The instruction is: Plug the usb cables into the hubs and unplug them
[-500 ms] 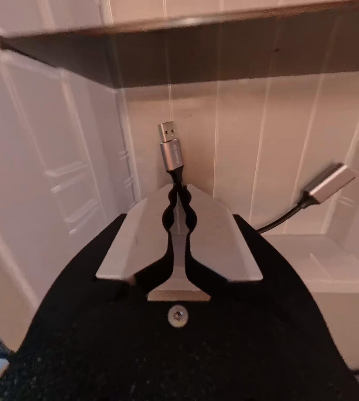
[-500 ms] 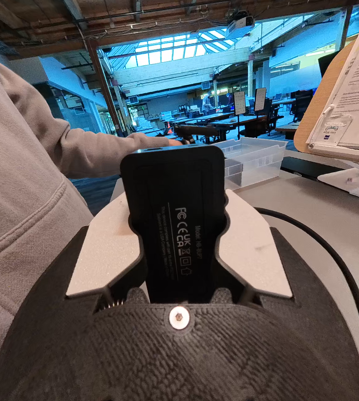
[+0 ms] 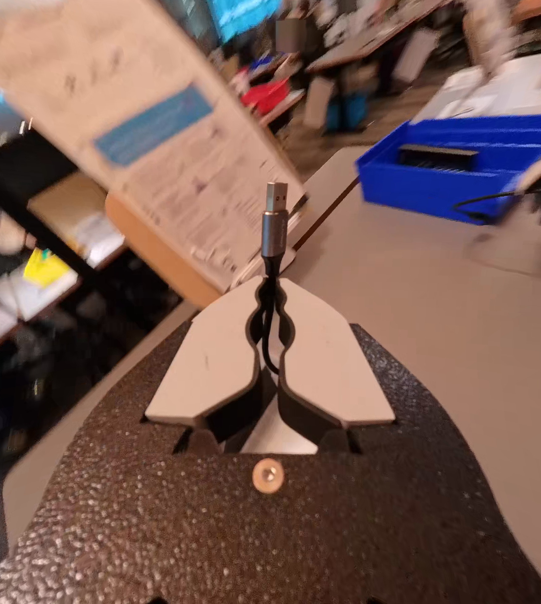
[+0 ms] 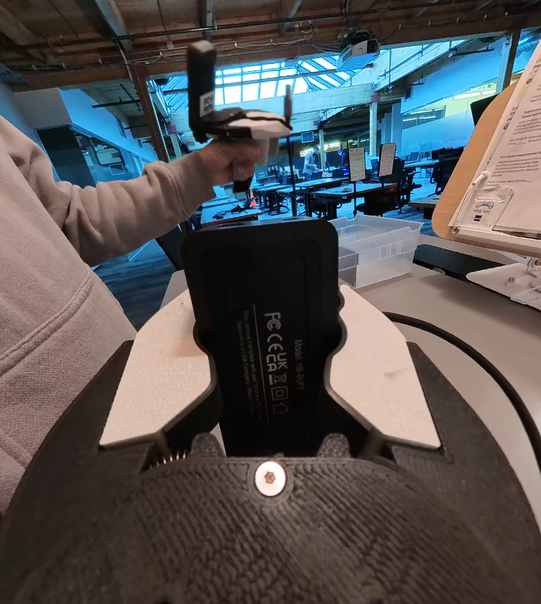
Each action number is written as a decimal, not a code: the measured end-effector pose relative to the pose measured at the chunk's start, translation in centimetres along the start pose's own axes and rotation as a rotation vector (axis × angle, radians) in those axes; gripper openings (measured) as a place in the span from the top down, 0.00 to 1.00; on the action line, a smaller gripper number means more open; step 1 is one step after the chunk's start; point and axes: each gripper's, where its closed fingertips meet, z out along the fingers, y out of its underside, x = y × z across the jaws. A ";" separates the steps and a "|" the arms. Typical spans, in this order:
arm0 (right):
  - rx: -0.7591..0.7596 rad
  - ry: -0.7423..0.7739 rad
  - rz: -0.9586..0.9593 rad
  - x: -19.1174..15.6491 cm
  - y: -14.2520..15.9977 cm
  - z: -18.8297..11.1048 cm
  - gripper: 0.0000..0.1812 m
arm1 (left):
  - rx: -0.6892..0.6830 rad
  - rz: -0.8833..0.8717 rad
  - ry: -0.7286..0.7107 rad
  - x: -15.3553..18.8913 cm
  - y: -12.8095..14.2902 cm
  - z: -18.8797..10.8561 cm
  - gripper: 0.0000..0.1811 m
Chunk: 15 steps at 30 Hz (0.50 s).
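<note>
USB cable (image 3: 275, 228): plug stood straight out past the tips of the left gripper (image 3: 270, 281), long axis in line w/ the fingers, metal end pointing away. Jaws nearly closed, clamped on the black cord just below the plug. Right gripper (image 4: 265, 294): jaws spread wide, grasping a black hub (image 4: 262, 294) by its long sides, hub's far end pointing forward. Blue bin (image 3: 458, 163) on the table (image 3: 442, 310) held a dark item, blurred. Clear bin (image 4: 378, 243) sat behind the hub.

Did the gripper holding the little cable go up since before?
Yes. In the right wrist view, the left gripper now sits well above the clear bin, where before only the sleeve showed low behind the hub.
</note>
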 end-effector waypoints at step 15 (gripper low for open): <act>0.017 -0.035 0.017 -0.5 -0.1 -0.2 0.60 | -0.659 0.095 0.751 19.1 11.9 6.5 0.98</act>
